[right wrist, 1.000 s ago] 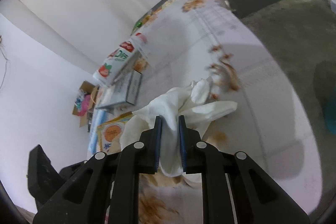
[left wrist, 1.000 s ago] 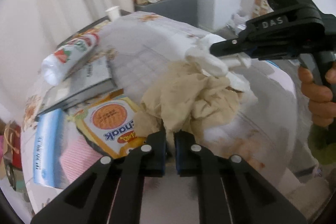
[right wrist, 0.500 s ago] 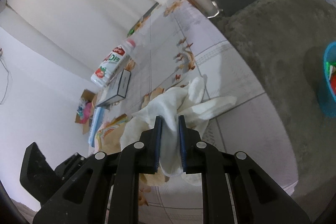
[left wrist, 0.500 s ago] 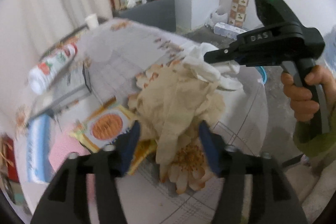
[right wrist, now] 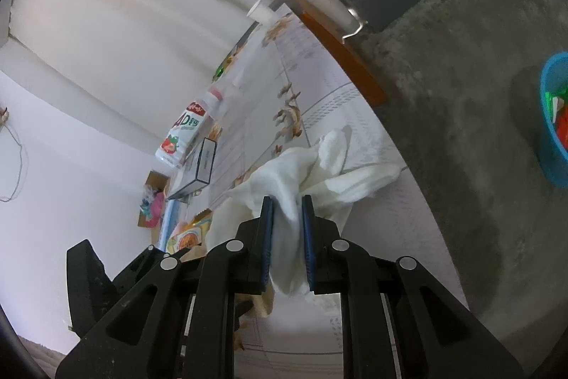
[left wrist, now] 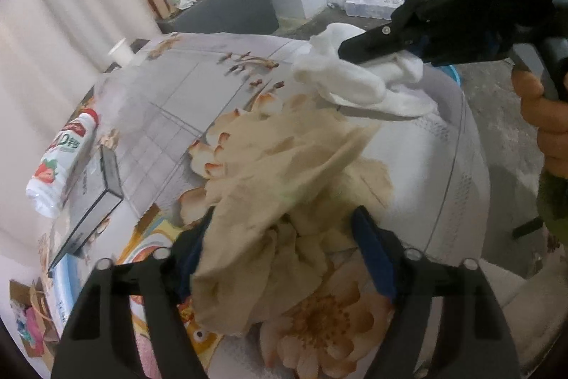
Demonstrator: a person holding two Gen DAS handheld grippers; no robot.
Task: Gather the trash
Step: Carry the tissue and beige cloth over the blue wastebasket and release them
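In the left wrist view, the left gripper has its jaws spread wide, and a crumpled beige tissue lies loosely between them, draped over the left finger, on the flower-printed tablecloth. Whether the pads actually press the tissue cannot be told. Just beyond it, the right gripper reaches in from the right, held by a hand, with a crumpled white tissue bunched at its fingertips above the table. To the left lie a strawberry drink bottle resting on a grey box, and a white paper cup stands at the far edge. In the right wrist view, the right gripper is clamped on the white tissue, which bulges out ahead of the blue pads and hangs over the table edge. A blue bin with colourful contents stands on the floor at the right, well apart from the table.
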